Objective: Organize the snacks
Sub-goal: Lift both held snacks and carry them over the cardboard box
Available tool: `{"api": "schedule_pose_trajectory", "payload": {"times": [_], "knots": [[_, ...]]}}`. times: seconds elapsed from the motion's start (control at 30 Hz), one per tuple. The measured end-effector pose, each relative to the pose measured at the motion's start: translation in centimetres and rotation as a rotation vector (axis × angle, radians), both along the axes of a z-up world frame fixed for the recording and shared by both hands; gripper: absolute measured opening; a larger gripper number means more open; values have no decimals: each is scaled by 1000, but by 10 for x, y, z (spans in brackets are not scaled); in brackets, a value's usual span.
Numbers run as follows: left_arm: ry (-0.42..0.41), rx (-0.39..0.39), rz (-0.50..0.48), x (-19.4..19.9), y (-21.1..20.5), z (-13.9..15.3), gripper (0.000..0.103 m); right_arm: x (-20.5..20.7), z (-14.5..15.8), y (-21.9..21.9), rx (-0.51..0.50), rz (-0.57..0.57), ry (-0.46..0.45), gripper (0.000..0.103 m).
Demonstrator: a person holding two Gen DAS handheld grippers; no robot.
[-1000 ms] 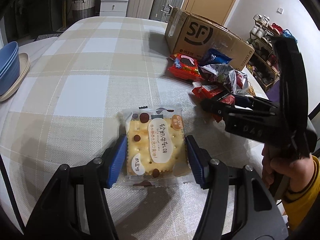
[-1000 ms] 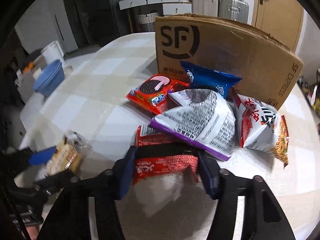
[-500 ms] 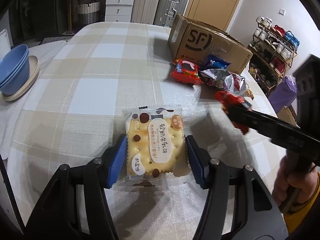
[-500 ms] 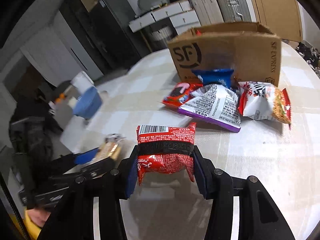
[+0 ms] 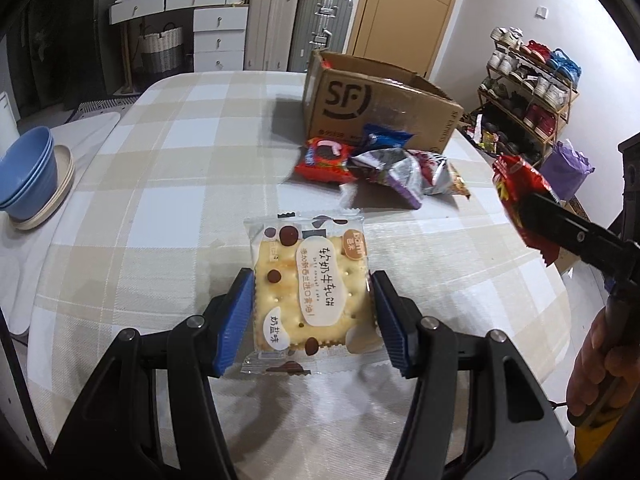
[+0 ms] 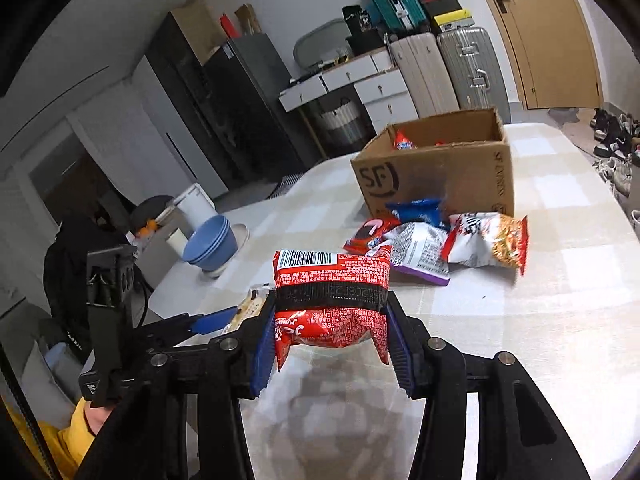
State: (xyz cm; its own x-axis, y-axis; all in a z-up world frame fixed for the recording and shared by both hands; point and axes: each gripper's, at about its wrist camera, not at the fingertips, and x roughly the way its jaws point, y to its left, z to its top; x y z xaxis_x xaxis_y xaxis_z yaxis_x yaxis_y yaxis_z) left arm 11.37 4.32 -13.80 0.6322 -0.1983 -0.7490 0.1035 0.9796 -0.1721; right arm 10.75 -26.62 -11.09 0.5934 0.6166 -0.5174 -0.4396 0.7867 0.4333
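Note:
My left gripper [image 5: 312, 316] is shut on a clear cracker packet [image 5: 308, 292] with a yellow cracker and brown dots, held above the checked tablecloth. My right gripper [image 6: 326, 340] is shut on a red snack bag [image 6: 330, 296] with a black band, lifted above the table; the bag also shows at the right in the left wrist view [image 5: 520, 196]. An open SF cardboard box [image 6: 440, 168] stands at the far side with a snack inside. A pile of snack bags [image 6: 440, 236] lies in front of it, also seen in the left wrist view [image 5: 380, 164].
Stacked blue bowls [image 5: 24, 176] on a beige plate sit at the table's left edge, also in the right wrist view [image 6: 210, 244]. A shoe rack [image 5: 528, 92], suitcases and drawers stand beyond the table. A checked tablecloth [image 5: 180, 184] covers the table.
My right gripper has lifted the red bag off the table, up and back from the pile. My left gripper has risen a little with the cracker packet.

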Motion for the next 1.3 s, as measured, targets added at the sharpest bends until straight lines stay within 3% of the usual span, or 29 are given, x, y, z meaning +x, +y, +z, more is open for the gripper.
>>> {"api": "schedule_pose_trajectory", "payload": {"times": [0.63,1.07,1.3], "knots": [[-38,-59,-21,-1,-7,30,56,-12,9,-40,36,-93,-43,49],[-116,-118,-30,50,6,79,56,25,78,-47,14,-90,-182,49],[-183,-94,-40,99,-5,118,56,68,124,-35,-9,-51,-233,49]]}}
